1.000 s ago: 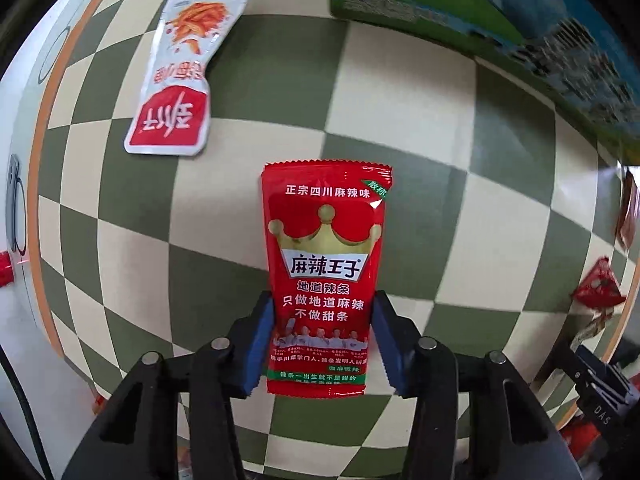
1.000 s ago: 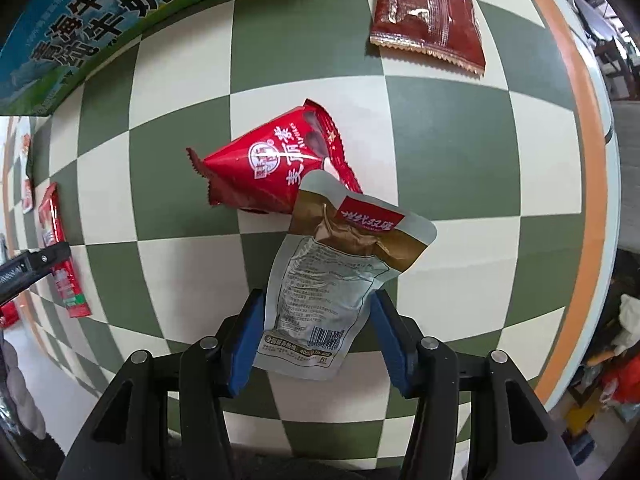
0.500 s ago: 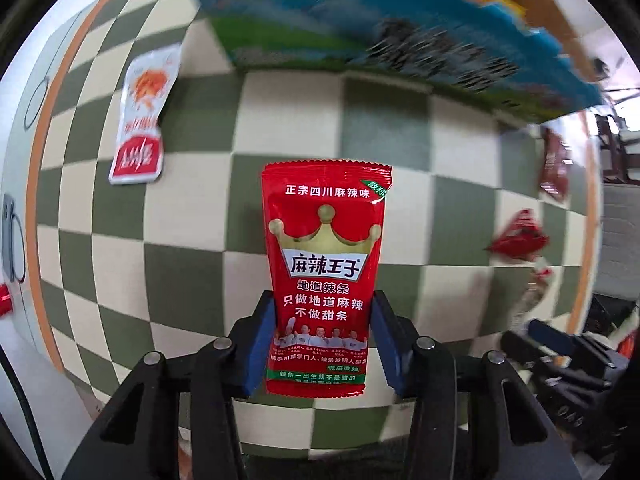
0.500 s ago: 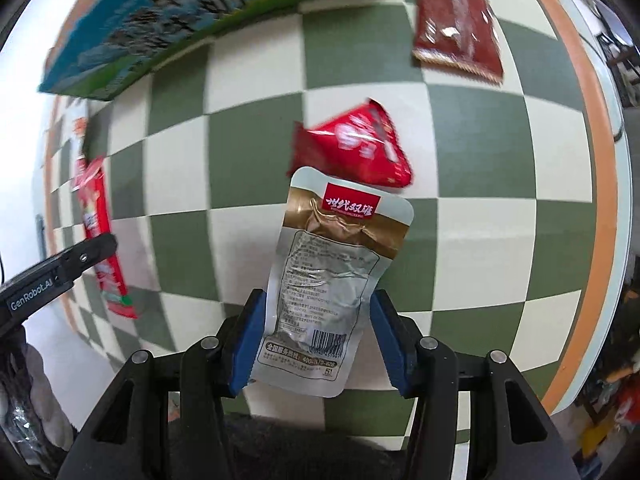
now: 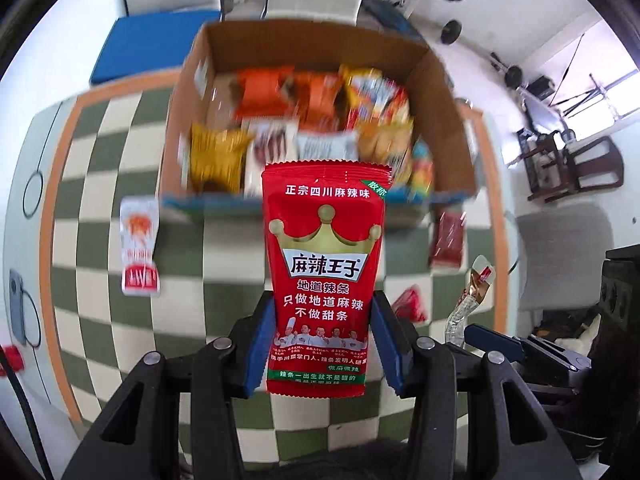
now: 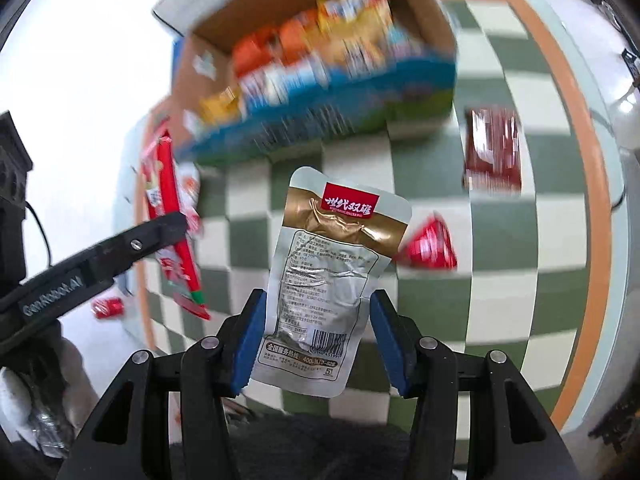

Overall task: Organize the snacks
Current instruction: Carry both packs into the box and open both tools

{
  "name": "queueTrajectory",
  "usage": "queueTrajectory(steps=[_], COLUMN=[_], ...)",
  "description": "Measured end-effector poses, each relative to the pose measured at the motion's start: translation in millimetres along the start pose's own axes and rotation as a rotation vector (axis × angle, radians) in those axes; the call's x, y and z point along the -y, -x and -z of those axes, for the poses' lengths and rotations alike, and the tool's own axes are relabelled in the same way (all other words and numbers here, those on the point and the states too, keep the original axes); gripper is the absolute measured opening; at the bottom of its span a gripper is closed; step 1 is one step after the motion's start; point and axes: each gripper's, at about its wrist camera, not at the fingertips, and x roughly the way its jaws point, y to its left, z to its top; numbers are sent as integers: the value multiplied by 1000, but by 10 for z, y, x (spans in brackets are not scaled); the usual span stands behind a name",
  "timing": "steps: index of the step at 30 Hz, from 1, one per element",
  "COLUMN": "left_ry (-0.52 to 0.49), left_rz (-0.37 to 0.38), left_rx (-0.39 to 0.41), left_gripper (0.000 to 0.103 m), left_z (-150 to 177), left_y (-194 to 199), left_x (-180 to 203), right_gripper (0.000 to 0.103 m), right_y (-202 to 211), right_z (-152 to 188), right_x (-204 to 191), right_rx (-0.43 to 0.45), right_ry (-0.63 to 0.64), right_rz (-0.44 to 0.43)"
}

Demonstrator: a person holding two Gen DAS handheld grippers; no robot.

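My left gripper is shut on a red snack pouch with a gold crown, held upright well above the checkered table. My right gripper is shut on a silver pouch with a gold band and red label, also lifted off the table. Beyond both stands an open cardboard box filled with several orange, yellow and white snack packs; in the right wrist view the box sits at the top. The left gripper's arm and red pouch show at that view's left.
On the table lie a white and red packet, a dark red packet and a small crumpled red packet. Chairs, a blue cushion and gym gear stand beyond the table's orange-rimmed edge.
Both grippers have risen well above the table with their pouches still held. The views tipped up, so the box's open top and its contents now show. The table packets look smaller.
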Motion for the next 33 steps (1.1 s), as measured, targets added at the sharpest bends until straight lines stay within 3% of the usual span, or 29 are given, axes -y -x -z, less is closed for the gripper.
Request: queueTrajectory(steps=[4, 10, 18, 27, 31, 33], left_ry=[-16, 12, 73, 91, 109, 129], left_rz=[-6, -58, -159, -255, -241, -223], left_rx=[20, 23, -90, -145, -172, -184], left_gripper=[44, 44, 44, 46, 47, 47], left_z=[-499, -1263, -2043, -2337, -2379, -2395], left_y=[155, 36, -530, -917, -995, -1021], left_x=[10, -157, -546, -769, -803, -834], right_gripper=[55, 55, 55, 56, 57, 64], right_y=[253, 432, 73, -376, -489, -497], right_z=[-416, -1282, -2387, -2897, -2993, -3011], right_x=[-211, -364, -320, -228, -210, -216], right_rx=[77, 167, 128, 56, 42, 40], right_ry=[26, 83, 119, 133, 142, 142], right_rz=[-24, 64, 217, 315, 338, 354])
